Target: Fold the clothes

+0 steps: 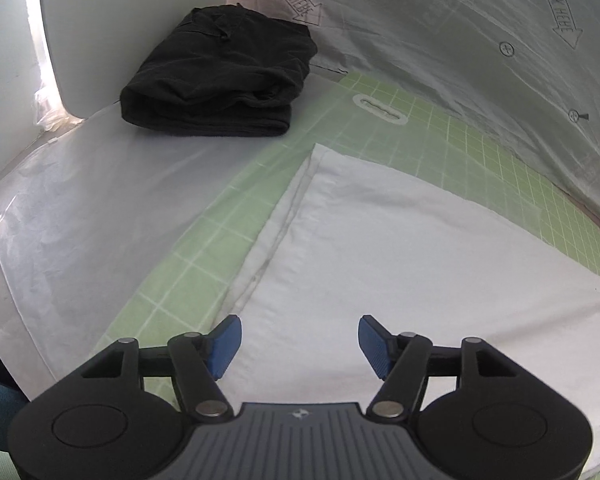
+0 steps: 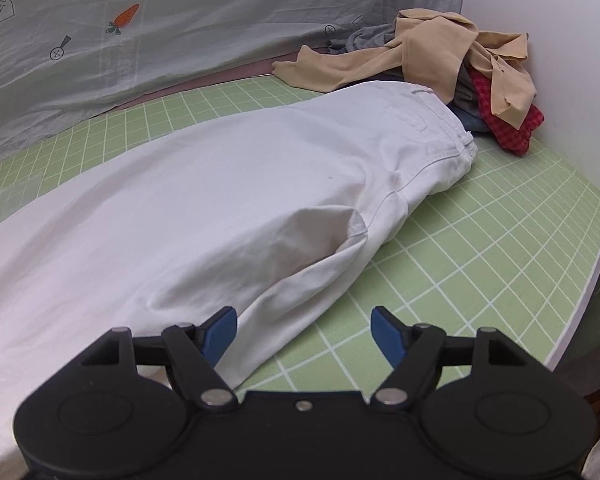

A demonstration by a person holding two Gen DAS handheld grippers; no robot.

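Observation:
White trousers (image 2: 204, 200) lie lengthwise on the green grid mat (image 2: 480, 248), folded leg on leg, waistband toward the far right. The left wrist view shows their leg end (image 1: 400, 248) with the hems near the mat's far side. My left gripper (image 1: 300, 346) hovers open over the leg fabric, nothing between its blue pads. My right gripper (image 2: 304, 338) is open too, just at the near edge of the seat part, its left pad (image 2: 220, 336) over the cloth. A folded black garment (image 1: 220, 76) rests at the far left.
A heap of unfolded clothes (image 2: 460, 68), tan, grey and red, sits at the far right corner. A printed grey sheet (image 1: 460, 40) hangs behind the mat. Clear plastic (image 1: 80, 208) covers the table left of the mat. The mat's right edge (image 2: 592, 280) drops off.

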